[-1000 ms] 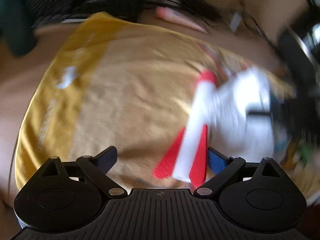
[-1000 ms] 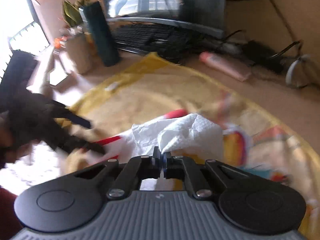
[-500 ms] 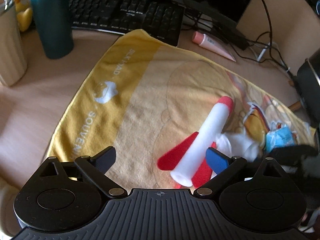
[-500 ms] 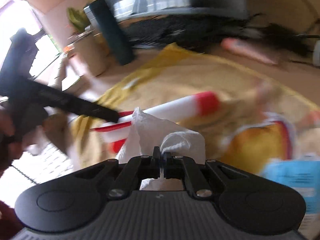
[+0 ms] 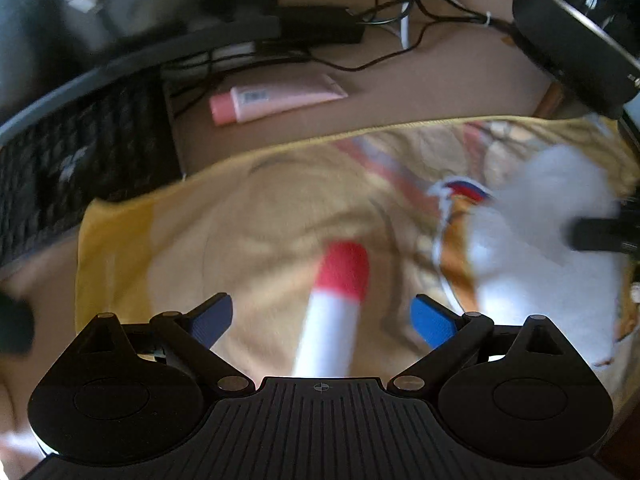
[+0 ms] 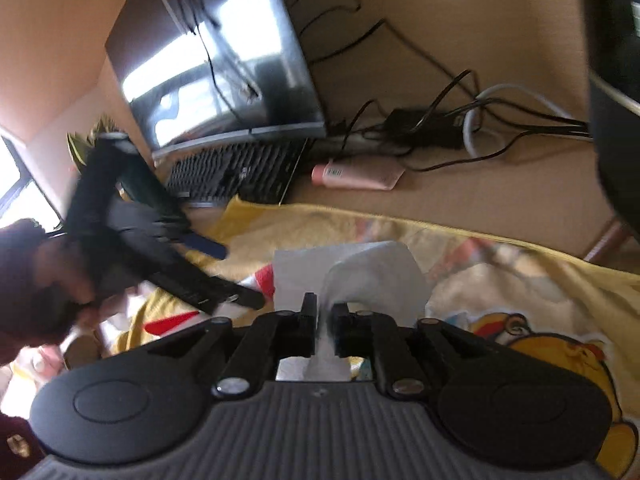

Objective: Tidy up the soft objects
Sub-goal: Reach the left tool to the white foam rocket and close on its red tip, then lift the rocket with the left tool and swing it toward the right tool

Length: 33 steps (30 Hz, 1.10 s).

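Two grippers work over one yellow towel (image 5: 256,216) spread on the tabletop (image 5: 400,92). Fingers of the left gripper (image 5: 322,316) stand wide around one foam rocket (image 5: 334,312) lying on the towel, not yet touching it. Right gripper (image 6: 324,320) fingers pinch one white tissue (image 6: 360,268), lifted above the towel. Closing too near the rocket's rounded red tip could squeeze it out; the thin tissue could slip or tear.

Soft matt cloth towel (image 5: 248,216); crinkled white tissue paper (image 6: 360,268); glossy plastic tube (image 5: 276,98)
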Available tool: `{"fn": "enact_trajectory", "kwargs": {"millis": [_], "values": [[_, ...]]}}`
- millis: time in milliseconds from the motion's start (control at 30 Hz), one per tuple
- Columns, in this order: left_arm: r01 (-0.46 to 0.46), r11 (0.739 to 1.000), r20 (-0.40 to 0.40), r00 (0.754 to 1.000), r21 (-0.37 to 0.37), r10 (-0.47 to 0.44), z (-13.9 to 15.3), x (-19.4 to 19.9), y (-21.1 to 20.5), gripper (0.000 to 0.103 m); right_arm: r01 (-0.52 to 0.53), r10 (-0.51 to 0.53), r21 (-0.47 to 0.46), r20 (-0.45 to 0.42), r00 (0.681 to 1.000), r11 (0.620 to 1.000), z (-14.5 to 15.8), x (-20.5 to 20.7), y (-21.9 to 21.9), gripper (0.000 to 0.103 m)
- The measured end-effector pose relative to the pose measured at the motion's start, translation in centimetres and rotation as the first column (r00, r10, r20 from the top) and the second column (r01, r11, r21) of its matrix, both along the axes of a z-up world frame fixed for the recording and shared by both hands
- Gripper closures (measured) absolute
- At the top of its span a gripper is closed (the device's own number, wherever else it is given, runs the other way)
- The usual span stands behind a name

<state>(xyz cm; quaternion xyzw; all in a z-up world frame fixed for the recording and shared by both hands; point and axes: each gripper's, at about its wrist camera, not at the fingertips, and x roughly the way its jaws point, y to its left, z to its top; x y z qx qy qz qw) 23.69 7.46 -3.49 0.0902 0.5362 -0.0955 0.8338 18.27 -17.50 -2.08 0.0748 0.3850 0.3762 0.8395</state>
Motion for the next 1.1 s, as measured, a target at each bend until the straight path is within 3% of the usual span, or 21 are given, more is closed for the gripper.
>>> {"fn": "enact_trajectory", "kwargs": {"millis": [67,100,300,400,500,567,667,733,900,967,1100], "values": [[0.037,0.999,-0.022,0.999,0.024,-0.036,-0.7,1.2,-0.4,0.014,0.021,-0.021,0.012,0.000,1.000,1.000,0.2,-0.2,-0.7,0.092],[0.052,0.998,-0.042,0.998,0.025,-0.051,-1.1,1.6,-0.5,0.030,0.032,-0.032,0.017,-0.001,0.999,0.999,0.3,-0.2,-1.0,0.092],[0.140,0.990,-0.053,0.989,-0.001,-0.140,-2.2,1.8,-1.3,0.035,0.081,-0.080,0.014,-0.037,0.996,0.997,-0.3,-0.1,-2.5,0.092],[0.121,0.992,-0.030,0.992,-0.027,-0.122,-1.6,1.1,-1.5,0.071,0.094,-0.094,0.006,-0.039,0.995,0.996,-0.3,0.0,-3.0,0.092],[0.066,0.986,0.027,0.998,-0.151,-0.063,0.7,0.5,-1.2,0.071,0.104,-0.103,0.017,-0.032,0.994,0.994,0.2,0.3,-3.7,0.092],[0.055,0.980,0.106,0.994,-0.189,-0.036,2.8,0.3,-1.2,0.071,0.109,-0.109,0.024,-0.023,0.994,0.994,0.8,0.8,-4.0,0.092],[0.043,0.971,0.259,0.966,-0.235,0.020,6.1,-0.9,-1.1,0.071,0.102,-0.102,0.037,0.006,0.995,0.994,1.9,1.4,-3.9,0.092],[0.020,0.960,0.304,0.950,-0.278,0.068,7.1,-2.3,-0.7,0.071,0.075,-0.077,0.049,0.035,0.996,0.996,2.8,1.5,-3.4,0.092],[-0.007,0.957,0.345,0.932,-0.289,0.111,5.7,-7.5,-0.1,0.070,-0.010,0.007,0.049,0.078,0.997,0.999,4.1,1.4,-1.6,0.092],[-0.025,0.947,0.323,0.937,-0.322,0.135,4.6,-8.7,0.1,0.070,-0.043,0.039,0.052,0.082,0.996,0.998,4.3,1.5,-0.6,0.092],[-0.066,0.933,0.295,0.939,-0.354,0.178,3.0,-10.2,0.0,0.070,-0.159,0.152,0.197,0.051,0.987,0.967,5.6,1.7,2.1,0.092]]}}
